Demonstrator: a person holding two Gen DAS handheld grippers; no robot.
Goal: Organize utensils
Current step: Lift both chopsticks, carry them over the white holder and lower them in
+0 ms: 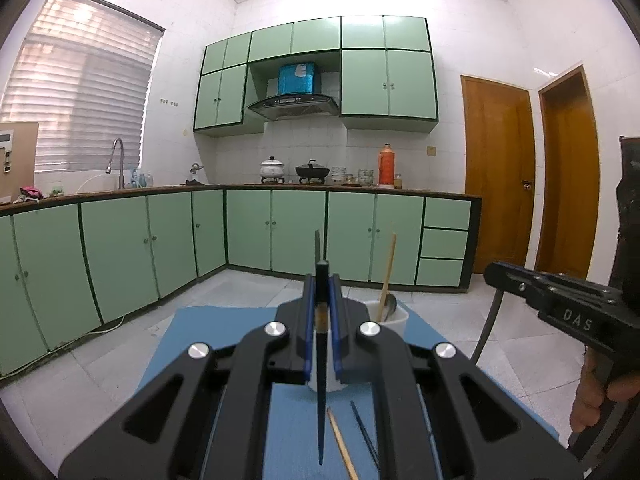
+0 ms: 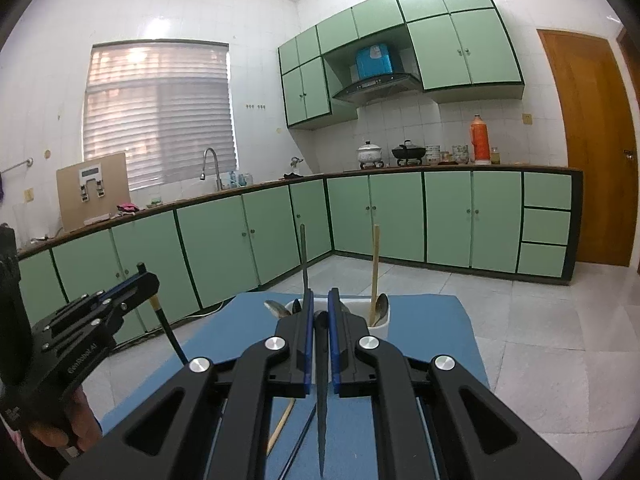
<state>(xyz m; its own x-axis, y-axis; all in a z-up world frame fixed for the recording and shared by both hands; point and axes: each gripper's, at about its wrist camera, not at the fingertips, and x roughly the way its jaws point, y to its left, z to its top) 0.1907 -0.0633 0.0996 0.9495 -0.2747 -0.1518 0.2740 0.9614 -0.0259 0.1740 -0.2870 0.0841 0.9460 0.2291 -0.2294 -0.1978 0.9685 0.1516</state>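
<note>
My left gripper (image 1: 322, 284) is shut on a dark chopstick (image 1: 320, 408) with a brown band, its tip pointing down at the blue mat (image 1: 208, 332). My right gripper (image 2: 320, 296) is shut on another dark chopstick (image 2: 321, 400), also tip down. Each gripper shows in the other's view, the right gripper (image 1: 490, 270) and the left gripper (image 2: 146, 276), both raised above the mat. A white cup (image 2: 382, 326) holds a wooden chopstick (image 2: 375, 268) and a spoon. Beside it a second white cup (image 2: 288, 304) holds spoons. A wooden chopstick (image 1: 342, 444) and a thin dark chopstick (image 1: 364, 432) lie on the mat.
Green cabinets (image 1: 288, 232) and a counter run along the far walls, with pots (image 1: 272, 168), an orange flask (image 1: 386, 164) and a tap (image 1: 116, 160) on top. Wooden doors (image 1: 500, 180) stand at the right. Pale floor tiles surround the mat's table.
</note>
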